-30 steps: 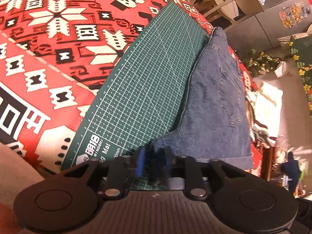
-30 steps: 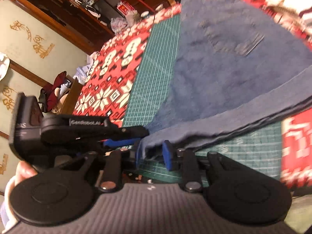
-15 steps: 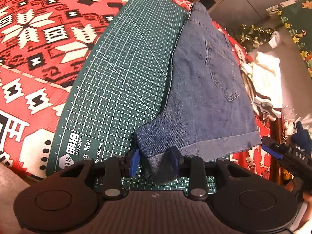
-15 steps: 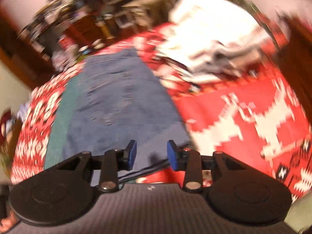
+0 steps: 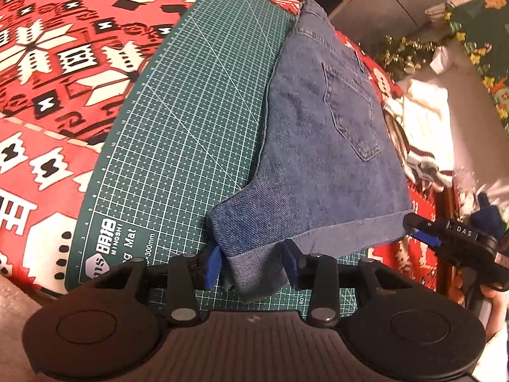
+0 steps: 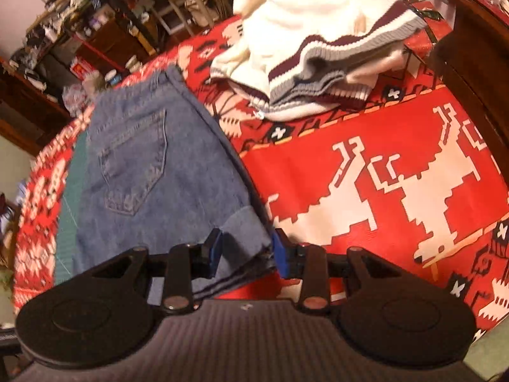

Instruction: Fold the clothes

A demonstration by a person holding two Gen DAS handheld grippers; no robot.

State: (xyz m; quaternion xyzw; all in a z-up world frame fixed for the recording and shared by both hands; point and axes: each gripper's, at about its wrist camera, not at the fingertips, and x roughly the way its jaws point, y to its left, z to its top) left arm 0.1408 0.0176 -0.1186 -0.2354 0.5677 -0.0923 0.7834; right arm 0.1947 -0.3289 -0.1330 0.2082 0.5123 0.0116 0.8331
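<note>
The denim shorts (image 5: 318,146) lie folded in half lengthwise, back pocket up, partly on the green cutting mat (image 5: 191,121) and partly on the red patterned cloth (image 6: 381,175) that covers the counter. The left gripper (image 5: 251,264) sits at the near inner corner of the cuffed hem, its fingers (image 5: 212,262) opening, the cuff hanging loose in the gap with a sliver of space on either side, so they look spread around it rather than pinching. Over at the outer corner the right gripper (image 6: 245,251) straddles the stacked hem edges; its blue fingers (image 6: 280,251) stand apart with the layers between them, and no squeeze shows on the cloth.

By the look of it, this is the release after the half-fold. To do it well, both hands should let go cleanly and lift straight away so the cuff doesn't drag and skew the edges; the near corner already droops off the line and could use a flattening pat.

The shorts themselves: mid-blue, faded wash, turned-up cuff, one stitched pocket showing, seams fairly well aligned. A cream sweater (image 6: 318,31) with striped ribbing waits in a heap just beyond.
</note>
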